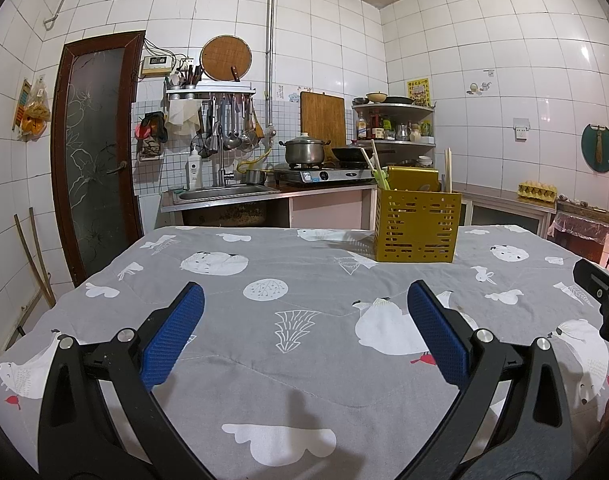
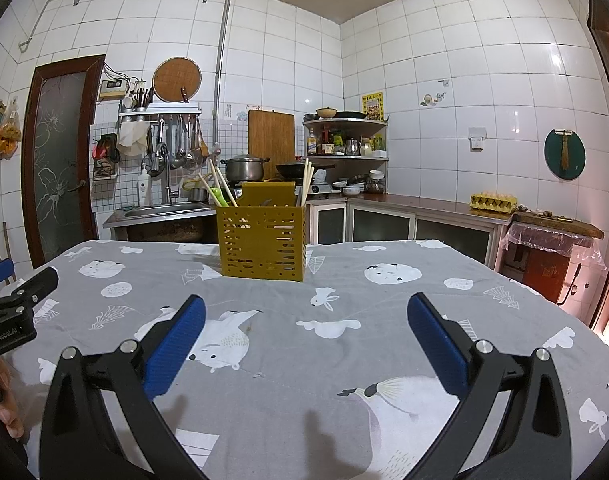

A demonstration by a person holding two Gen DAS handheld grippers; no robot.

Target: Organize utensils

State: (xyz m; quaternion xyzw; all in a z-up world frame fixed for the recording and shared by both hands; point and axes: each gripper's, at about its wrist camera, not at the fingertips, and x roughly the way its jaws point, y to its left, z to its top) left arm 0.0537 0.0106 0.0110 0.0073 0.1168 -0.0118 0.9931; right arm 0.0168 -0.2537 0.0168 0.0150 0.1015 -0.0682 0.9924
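While both grippers hang low over the table, each wrist camera looks along its own pair of blue-padded fingers. From the left wrist view, the left gripper (image 1: 305, 308) has its fingers spread wide apart with nothing between them, only the grey tablecloth (image 1: 304, 380) printed with white animals and clouds showing in the gap. The right gripper (image 2: 306, 312) stands the same way in its own view — fingers well apart, nothing held. Each tool also shows at the edge of the other's picture: part of the right gripper at the far right of the left view, and part of the left gripper at the far left of the right view, where fingertips of the person's hand (image 2: 8, 412) curl around its handle.

Farther along the table, near its far edge, stands the yellow utensil holder (image 2: 261, 242), a perforated box sitting upright on the cloth, well apart from both grippers. Pale chopsticks (image 2: 306, 182) rise from its right side, and more sticks lean out at the left beside a green-handled utensil (image 2: 218, 197).

Beyond the table runs the kitchen counter — a steel sink (image 1: 224, 191), a lidded steel pot (image 1: 304, 149) on a stove, a wooden cutting board (image 1: 322, 120) leaning on the white tiled wall (image 1: 484, 40), and a corner shelf (image 2: 346, 156) of bottles. An egg carton (image 2: 493, 201) sits on the counter to the right.
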